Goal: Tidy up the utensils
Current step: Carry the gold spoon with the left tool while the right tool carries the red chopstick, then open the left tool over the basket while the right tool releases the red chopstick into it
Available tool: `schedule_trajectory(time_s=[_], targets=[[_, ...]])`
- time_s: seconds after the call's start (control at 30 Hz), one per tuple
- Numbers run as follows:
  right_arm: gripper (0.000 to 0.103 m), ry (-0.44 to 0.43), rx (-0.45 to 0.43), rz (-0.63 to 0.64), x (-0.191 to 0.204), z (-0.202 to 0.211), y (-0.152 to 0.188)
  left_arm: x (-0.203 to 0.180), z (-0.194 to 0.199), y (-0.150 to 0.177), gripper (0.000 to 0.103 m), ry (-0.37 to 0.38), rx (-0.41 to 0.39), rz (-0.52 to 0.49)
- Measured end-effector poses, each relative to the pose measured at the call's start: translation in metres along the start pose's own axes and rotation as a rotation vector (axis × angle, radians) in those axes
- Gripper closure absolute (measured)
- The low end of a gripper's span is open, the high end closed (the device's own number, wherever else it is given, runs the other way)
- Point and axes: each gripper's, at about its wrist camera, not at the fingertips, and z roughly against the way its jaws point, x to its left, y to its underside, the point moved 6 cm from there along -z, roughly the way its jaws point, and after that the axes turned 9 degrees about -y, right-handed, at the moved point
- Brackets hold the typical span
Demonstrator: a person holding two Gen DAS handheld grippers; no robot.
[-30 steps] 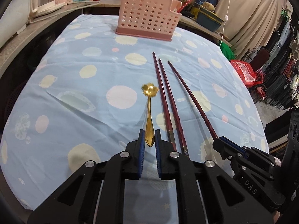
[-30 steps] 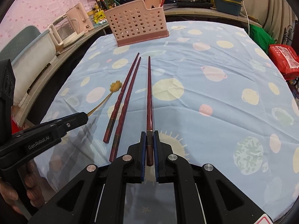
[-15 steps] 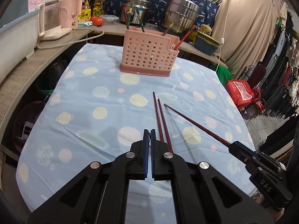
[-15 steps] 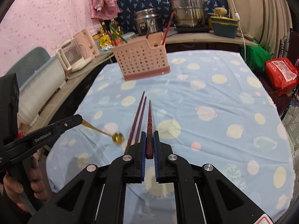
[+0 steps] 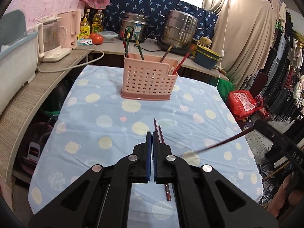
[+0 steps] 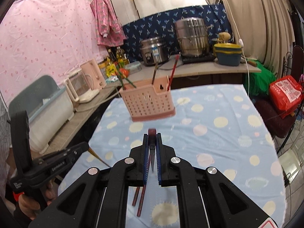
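Right wrist view: my right claw (image 6: 152, 142) pinches a red chopstick (image 6: 152, 133) that points up the frame at the pink basket (image 6: 150, 102), straight ahead. My left claw (image 6: 86, 146), lower left, grips a gold spoon (image 6: 98, 158).

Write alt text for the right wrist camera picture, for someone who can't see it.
The right gripper, shut on a dark red chopstick, points toward a pink perforated utensil basket on a blue spotted tablecloth. Two more chopsticks lie on the cloth below.
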Motion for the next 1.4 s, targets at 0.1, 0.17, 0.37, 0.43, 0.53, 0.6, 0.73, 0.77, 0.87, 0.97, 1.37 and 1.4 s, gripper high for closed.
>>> schedule_trajectory(time_s=[0.1,0.17,0.37,0.43,0.53,0.6,0.73,0.77,0.87,0.97,1.37,1.4], targets=[[0.096,-0.004,-0.033,0.006,-0.001,0.004,-0.023,0.000,0.004,-0.012,0.102,0.001,-0.016,-0.011],[0.096,-0.005,-0.051,0.010,-0.003,0.004,-0.036,0.000,0.005,-0.020,0.102,-0.002,-0.025,-0.017],[0.096,-0.011,-0.106,0.015,-0.006,-0.006,-0.081,0.000,0.005,-0.059,0.102,0.005,-0.069,-0.021],[0.096,-0.022,-0.121,0.007,-0.007,-0.011,-0.096,0.001,0.003,-0.077,0.102,0.001,-0.092,-0.025],[0.096,-0.035,-0.157,0.007,-0.006,-0.024,-0.127,0.004,-0.001,-0.107,0.102,0.003,-0.126,-0.019],[0.096,-0.045,-0.177,0.005,-0.005,-0.033,-0.146,0.005,-0.005,-0.129,0.102,-0.004,-0.152,-0.015],[0.096,-0.057,-0.229,0.009,-0.001,-0.054,-0.187,0.007,-0.016,-0.169,0.102,-0.023,-0.194,-0.012],[0.096,-0.056,-0.238,0.011,0.000,-0.058,-0.194,0.008,-0.020,-0.179,0.102,-0.029,-0.202,-0.012],[0.096,-0.060,-0.267,0.014,0.004,-0.078,-0.219,0.009,-0.032,-0.205,0.102,-0.061,-0.231,-0.020],[0.096,-0.059,-0.291,0.021,0.007,-0.096,-0.237,0.015,-0.048,-0.228,0.102,-0.088,-0.242,-0.017],[0.096,-0.053,-0.278,-0.040,-0.012,-0.187,-0.250,0.025,-0.123,-0.232,0.102,-0.115,-0.158,-0.020],[0.096,-0.049,-0.266,-0.040,-0.013,-0.193,-0.245,0.025,-0.128,-0.230,0.102,-0.114,-0.149,-0.020]])
